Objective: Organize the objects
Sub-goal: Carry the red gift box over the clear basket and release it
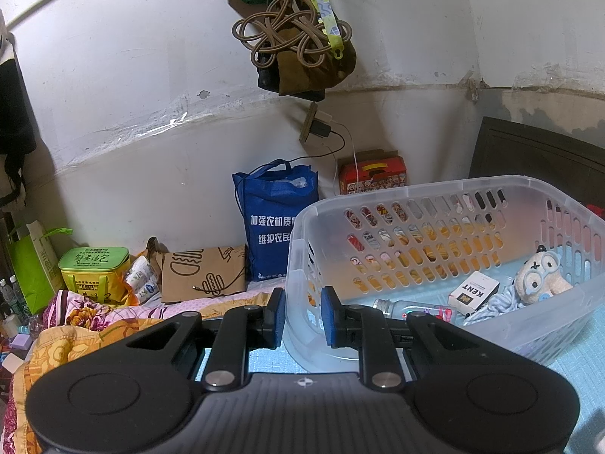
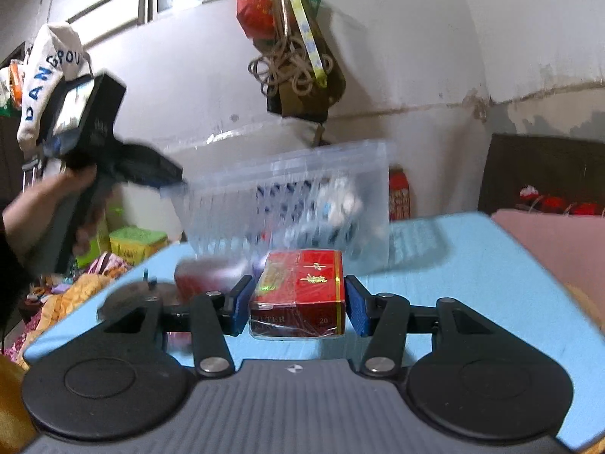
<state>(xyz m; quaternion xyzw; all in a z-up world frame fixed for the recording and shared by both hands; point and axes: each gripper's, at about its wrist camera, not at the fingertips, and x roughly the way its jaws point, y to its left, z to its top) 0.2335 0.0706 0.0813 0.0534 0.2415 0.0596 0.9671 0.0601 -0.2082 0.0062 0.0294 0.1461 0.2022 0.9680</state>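
**Red Cigarette Pack Gripped Beside Tilted Basket**

One red cigarette pack (image 2: 298, 295), wrapped in clear film with gold lettering, is clamped between the blue pads of the right gripper (image 2: 298, 304), above the light blue mat (image 2: 472, 265). The left gripper (image 1: 302, 316) is pinched onto the rim of one clear slotted basket (image 1: 435, 196), which is tilted up at that corner. Four things are counted inside: one white Kent pack (image 1: 472, 290), one small bottle (image 1: 412, 308), one plush toy (image 1: 540, 274) and one striped cloth (image 1: 499, 302).
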